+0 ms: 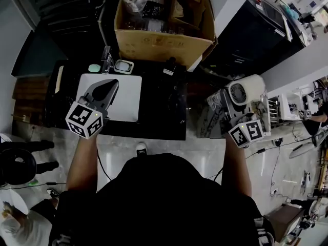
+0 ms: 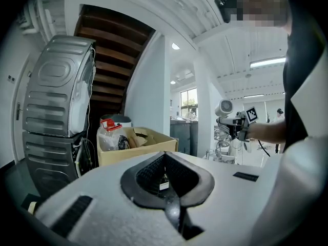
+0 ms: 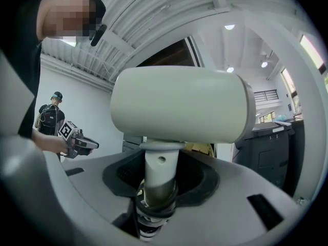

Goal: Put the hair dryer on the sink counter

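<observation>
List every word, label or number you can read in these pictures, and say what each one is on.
No text can be read in any view.
Print on the front of the cardboard box: faint marks, too blurred to read.
The hair dryer: no lettering shows on its body or handle.

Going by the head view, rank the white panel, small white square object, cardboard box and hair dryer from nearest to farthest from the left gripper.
From the left gripper:
1. white panel, directly beneath the jaws.
2. small white square object, just past the panel's far edge.
3. cardboard box, further back, toward the centre.
4. hair dryer, far off to the right.
</observation>
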